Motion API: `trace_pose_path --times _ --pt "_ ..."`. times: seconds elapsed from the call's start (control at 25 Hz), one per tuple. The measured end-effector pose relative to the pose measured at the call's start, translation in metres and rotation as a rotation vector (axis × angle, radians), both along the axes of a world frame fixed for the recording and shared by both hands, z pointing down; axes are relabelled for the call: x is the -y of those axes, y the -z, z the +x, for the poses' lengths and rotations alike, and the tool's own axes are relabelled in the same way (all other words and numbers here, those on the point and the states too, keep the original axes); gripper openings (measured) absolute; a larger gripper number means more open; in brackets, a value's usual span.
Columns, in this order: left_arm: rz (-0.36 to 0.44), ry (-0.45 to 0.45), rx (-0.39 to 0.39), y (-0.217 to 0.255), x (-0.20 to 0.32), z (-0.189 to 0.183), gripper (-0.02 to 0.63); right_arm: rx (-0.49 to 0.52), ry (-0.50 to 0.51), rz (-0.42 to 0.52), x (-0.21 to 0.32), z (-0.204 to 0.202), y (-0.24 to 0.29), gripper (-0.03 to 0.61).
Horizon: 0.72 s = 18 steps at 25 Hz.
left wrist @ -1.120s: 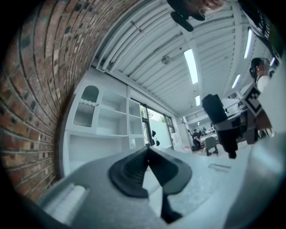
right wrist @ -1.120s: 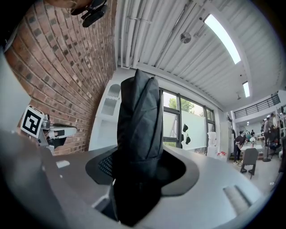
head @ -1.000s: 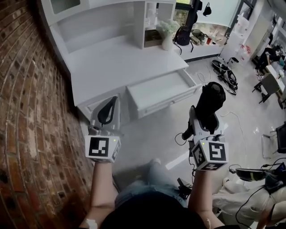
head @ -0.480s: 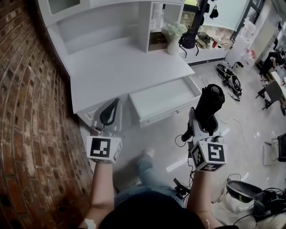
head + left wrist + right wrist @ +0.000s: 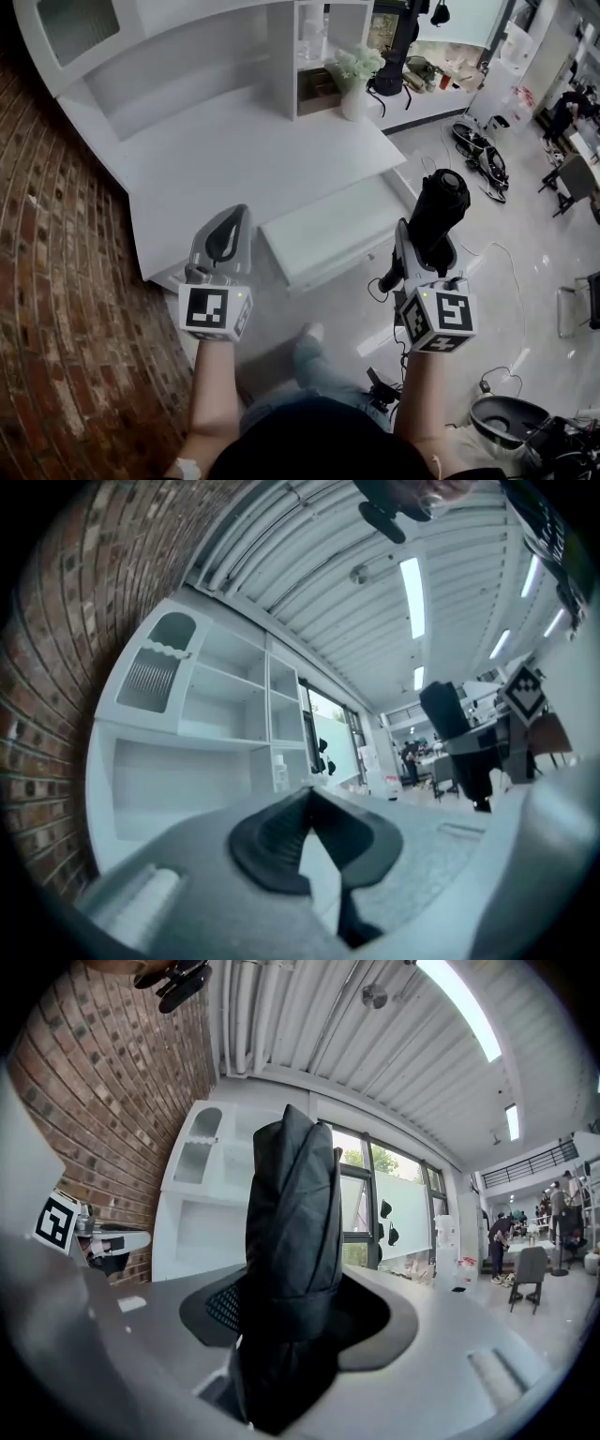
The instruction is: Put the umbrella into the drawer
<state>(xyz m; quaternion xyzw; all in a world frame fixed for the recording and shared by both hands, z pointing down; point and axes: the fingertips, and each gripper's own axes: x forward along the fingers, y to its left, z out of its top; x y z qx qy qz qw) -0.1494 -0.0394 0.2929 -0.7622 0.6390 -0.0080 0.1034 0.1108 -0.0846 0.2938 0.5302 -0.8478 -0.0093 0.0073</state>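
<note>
white desk (image 5: 234, 159) by a brick wall (image 5: 56, 309) has its drawer (image 5: 328, 230) pulled open. right gripper (image 5: 424, 255) clamps the folded black umbrella (image 5: 439, 208), held in the air just right of the drawer. left gripper (image 5: 240, 214) hovers with jaws pressed together, nothing between them.

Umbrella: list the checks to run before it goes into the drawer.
1. Grip on umbrella: ok, the right gripper is clamped on it.
2. Drawer open: ok, pulled out.
3. Room in drawer: ok, nothing seen inside.
4. Umbrella above drawer: not ok, it is off to the drawer's right.
5. Left gripper out of the way: ok, shut, empty, left of the drawer.
6. Umbrella fits lengthwise: cannot tell.
</note>
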Motion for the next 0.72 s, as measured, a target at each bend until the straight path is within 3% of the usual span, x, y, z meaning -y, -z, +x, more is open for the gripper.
trace_pose_path --times 0.48,0.72 --pt "-0.050 -0.069 0.027 -0.007 0.137 0.008 0.000 0.114 -0.077 -0.090 0.127 0.015 -0.019 0.245" --pt "-0.068 -0.090 0.018 -0.020 0.173 0.013 0.000 0.197 -0.104 -0.195 0.165 0.016 -0.052 0.245"
